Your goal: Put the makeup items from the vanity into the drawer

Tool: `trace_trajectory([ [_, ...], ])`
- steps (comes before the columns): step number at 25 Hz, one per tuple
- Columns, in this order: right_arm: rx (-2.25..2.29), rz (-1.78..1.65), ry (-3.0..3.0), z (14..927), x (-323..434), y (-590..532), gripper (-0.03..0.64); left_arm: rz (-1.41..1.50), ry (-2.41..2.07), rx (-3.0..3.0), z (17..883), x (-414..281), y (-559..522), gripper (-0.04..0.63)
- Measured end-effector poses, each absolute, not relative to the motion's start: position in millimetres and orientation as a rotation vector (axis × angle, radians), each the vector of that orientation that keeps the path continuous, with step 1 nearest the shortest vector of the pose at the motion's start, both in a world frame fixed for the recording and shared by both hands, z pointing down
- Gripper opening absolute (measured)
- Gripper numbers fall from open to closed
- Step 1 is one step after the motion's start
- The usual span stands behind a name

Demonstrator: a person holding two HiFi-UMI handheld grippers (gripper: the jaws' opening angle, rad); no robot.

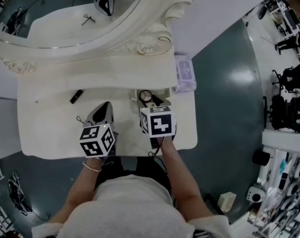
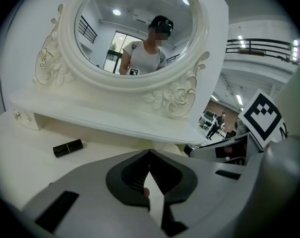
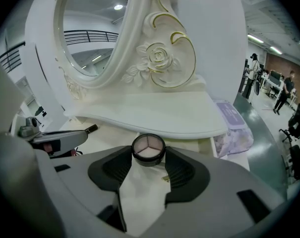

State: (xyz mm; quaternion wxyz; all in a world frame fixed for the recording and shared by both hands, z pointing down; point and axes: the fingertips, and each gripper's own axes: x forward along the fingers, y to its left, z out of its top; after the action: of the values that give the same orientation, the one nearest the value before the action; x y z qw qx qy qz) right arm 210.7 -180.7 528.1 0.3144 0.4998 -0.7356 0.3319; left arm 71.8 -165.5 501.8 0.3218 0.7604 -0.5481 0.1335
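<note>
Your right gripper [image 3: 149, 152] is clamped on the round compact [image 1: 146, 95]. Its jaws stand fairly wide, one tip on each side of the black rim. In the right gripper view it sits at the centre of the frame, just in front of the vanity's shelf edge; in the head view it is right of centre, at the gripper's tip over the back of the counter [image 1: 50, 128]. I cannot tell whether it is lifted or resting there.

Judge it as light and rigid but not tough. The lid looks like clear hard plastic over three wedges of pressed powder, and that sort of fill tends to crack if it is knocked or dropped. The rim is smooth and curved, so the pads meet it along narrow lines and it could swivel or squirt out forwards. Hold it across its full width, as you do now, keep it level, and squeeze only enough to stop slipping.

The black lipstick tube [image 2: 68, 148] lies on its side at the left of the counter, well apart from both grippers. It looks light, stiff and ready to roll, so take it across its middle.

Your left gripper [image 2: 150, 155] has its jaws drawn together with nothing clearly held. A small pinkish speck low in the gap is too small to identify.
</note>
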Motion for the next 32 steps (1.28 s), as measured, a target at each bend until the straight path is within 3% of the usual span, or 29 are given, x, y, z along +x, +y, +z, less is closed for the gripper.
trace_trajectory([
  [32,1.199,0.978,-1.919,525,214,-186,0.216,0.383,-1.439,2.002,504,73,-172,0.003],
])
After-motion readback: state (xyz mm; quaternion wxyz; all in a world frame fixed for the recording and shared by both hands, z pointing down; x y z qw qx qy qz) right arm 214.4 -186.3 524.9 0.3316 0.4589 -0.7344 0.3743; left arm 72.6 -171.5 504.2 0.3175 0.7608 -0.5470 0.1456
